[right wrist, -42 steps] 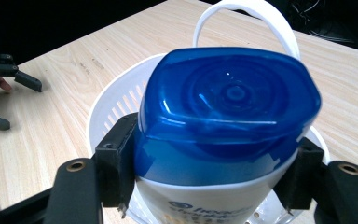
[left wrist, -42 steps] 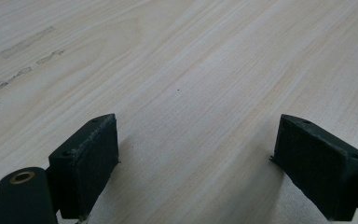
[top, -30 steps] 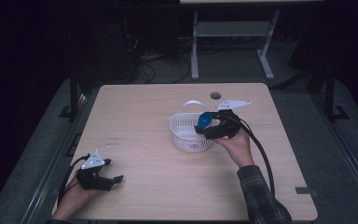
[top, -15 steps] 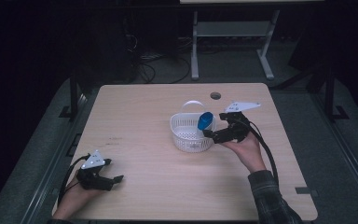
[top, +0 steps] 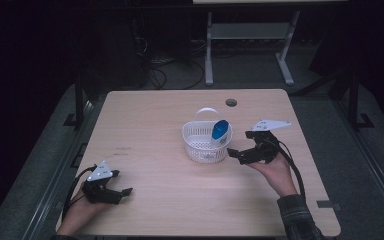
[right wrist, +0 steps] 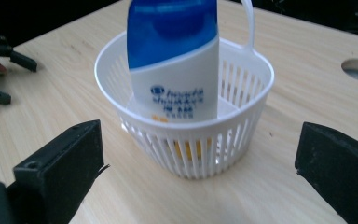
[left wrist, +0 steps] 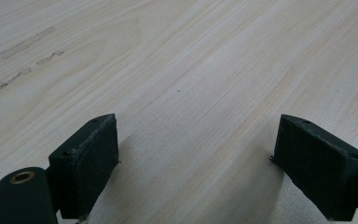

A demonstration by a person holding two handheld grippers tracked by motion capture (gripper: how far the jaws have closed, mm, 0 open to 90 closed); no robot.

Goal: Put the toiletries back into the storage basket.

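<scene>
High view: left gripper [top: 111,190], jaws spread and empty, rests at the table's [top: 145,120] seven o'clock. Bottle [top: 220,131] stands in the white basket [top: 195,137] near centre; right gripper [top: 245,154], wide open, sits beside it at four o'clock. Placement looks done; next probably calls for drawing clear. Dark room, cables beyond.

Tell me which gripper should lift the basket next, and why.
Right, probably. The right gripper sits open beside the white basket that holds the blue-and-white bottle, jaws pointed at it. The left gripper is open too, but rests far off near the table's front left corner.
</scene>
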